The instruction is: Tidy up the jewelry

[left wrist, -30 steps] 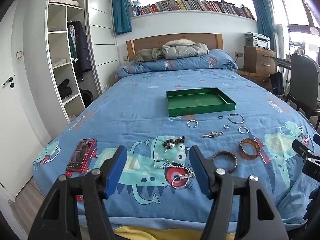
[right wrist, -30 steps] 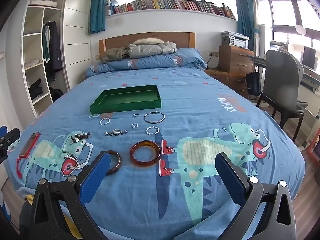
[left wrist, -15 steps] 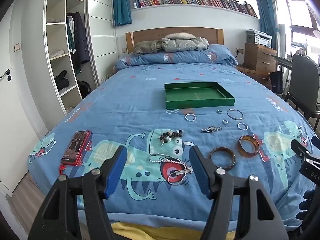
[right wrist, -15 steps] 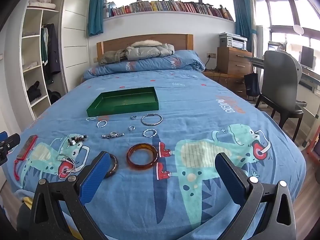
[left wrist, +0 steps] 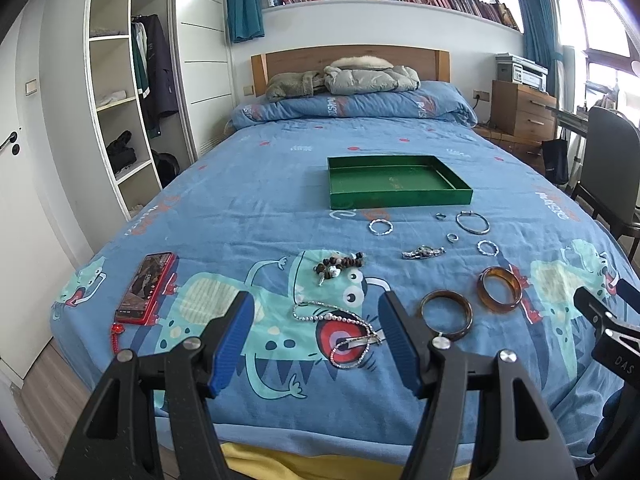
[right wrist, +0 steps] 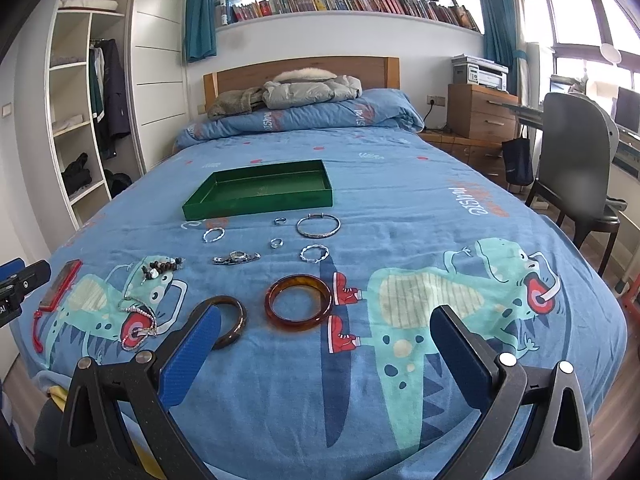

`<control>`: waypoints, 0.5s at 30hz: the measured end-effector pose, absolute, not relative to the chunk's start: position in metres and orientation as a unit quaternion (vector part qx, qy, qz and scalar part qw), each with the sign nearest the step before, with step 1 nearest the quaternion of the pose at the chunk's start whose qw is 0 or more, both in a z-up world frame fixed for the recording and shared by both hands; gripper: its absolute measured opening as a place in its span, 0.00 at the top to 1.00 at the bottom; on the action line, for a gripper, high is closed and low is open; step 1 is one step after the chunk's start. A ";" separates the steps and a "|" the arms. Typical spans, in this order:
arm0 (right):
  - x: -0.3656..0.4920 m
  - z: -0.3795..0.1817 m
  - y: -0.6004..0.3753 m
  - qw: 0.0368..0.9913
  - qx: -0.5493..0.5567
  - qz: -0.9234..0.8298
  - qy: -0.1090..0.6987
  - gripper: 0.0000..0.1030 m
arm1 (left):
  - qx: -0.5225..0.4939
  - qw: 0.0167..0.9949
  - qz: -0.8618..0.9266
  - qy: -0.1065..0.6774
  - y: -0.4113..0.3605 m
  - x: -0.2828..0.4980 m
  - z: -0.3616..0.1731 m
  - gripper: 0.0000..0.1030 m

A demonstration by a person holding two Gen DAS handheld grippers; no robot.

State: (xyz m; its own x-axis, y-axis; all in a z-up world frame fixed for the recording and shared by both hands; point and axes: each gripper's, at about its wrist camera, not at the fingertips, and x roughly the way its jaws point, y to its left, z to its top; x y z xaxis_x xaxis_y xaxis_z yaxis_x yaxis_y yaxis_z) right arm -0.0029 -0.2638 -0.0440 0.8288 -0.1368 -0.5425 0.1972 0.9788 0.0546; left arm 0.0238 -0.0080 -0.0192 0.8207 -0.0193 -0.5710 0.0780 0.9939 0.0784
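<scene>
An empty green tray (left wrist: 459, 197) (right wrist: 256, 207) lies mid-bed. In front of it sits loose jewelry: silver bangles (left wrist: 473, 222) (right wrist: 318, 225), small rings (right wrist: 277, 243), a watch (left wrist: 422, 253) (right wrist: 236, 257), a dark bead bracelet (left wrist: 339, 265) (right wrist: 161, 267), a sparkly chain necklace (left wrist: 338, 322) (right wrist: 138, 322), a dark brown bangle (left wrist: 446, 314) (right wrist: 232, 320) and an amber bangle (left wrist: 499, 289) (right wrist: 298, 302). My left gripper (left wrist: 316, 336) hovers open just short of the necklace. Wide open, my right gripper (right wrist: 326, 354) hangs in front of the amber bangle, holding nothing.
A red phone (left wrist: 145, 288) (right wrist: 60, 285) lies at the bed's near left. Jackets (left wrist: 344, 78) rest on the folded duvet at the headboard. Wardrobe shelves (left wrist: 120, 92) stand left, a grey chair (right wrist: 576, 168) and wooden drawers (right wrist: 480, 112) right.
Both views have tilted and pulled back slightly, so the jewelry and tray sit a little higher and farther. Nothing on the bed has moved. Both grippers stay open.
</scene>
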 end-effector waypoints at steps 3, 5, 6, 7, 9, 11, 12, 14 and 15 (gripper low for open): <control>0.000 -0.045 -0.267 0.954 0.057 -0.089 0.282 0.00 | 0.051 0.952 -0.026 0.301 -0.010 0.027 -0.021 0.39; 0.001 -0.047 -0.268 0.953 0.056 -0.092 0.282 0.00 | 0.053 0.951 -0.025 0.304 -0.011 0.029 -0.023 0.39; 0.002 -0.047 -0.269 0.953 0.056 -0.091 0.284 0.00 | 0.053 0.950 -0.025 0.306 -0.011 0.031 -0.025 0.39; 0.004 -0.048 -0.270 0.953 0.055 -0.090 0.286 0.00 | 0.054 0.949 -0.025 0.309 -0.011 0.033 -0.027 0.39; 0.006 -0.049 -0.272 0.952 0.054 -0.090 0.288 0.01 | 0.052 0.946 -0.023 0.318 -0.010 0.038 -0.031 0.39; 0.009 -0.051 -0.275 0.951 0.054 -0.090 0.292 0.04 | 0.054 0.940 -0.028 0.336 -0.007 0.047 -0.035 0.39; 0.011 -0.052 -0.277 0.950 0.055 -0.089 0.295 0.08 | 0.053 0.938 -0.028 0.340 -0.005 0.050 -0.037 0.39; 0.014 -0.056 -0.282 0.948 0.060 -0.090 0.300 0.15 | 0.051 0.938 -0.018 0.342 -0.001 0.054 -0.040 0.39; 0.017 -0.057 -0.285 0.946 0.064 -0.090 0.303 0.19 | 0.047 0.938 -0.015 0.344 0.002 0.057 -0.042 0.39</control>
State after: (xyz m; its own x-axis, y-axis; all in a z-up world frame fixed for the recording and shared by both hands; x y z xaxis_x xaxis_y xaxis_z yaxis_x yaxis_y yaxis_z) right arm 0.0165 -0.2845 -0.0573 0.7998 -0.1321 -0.5856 0.2093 0.9756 0.0658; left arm 0.0566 0.0017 -0.0416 0.7630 0.0040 -0.6464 0.0609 0.9951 0.0780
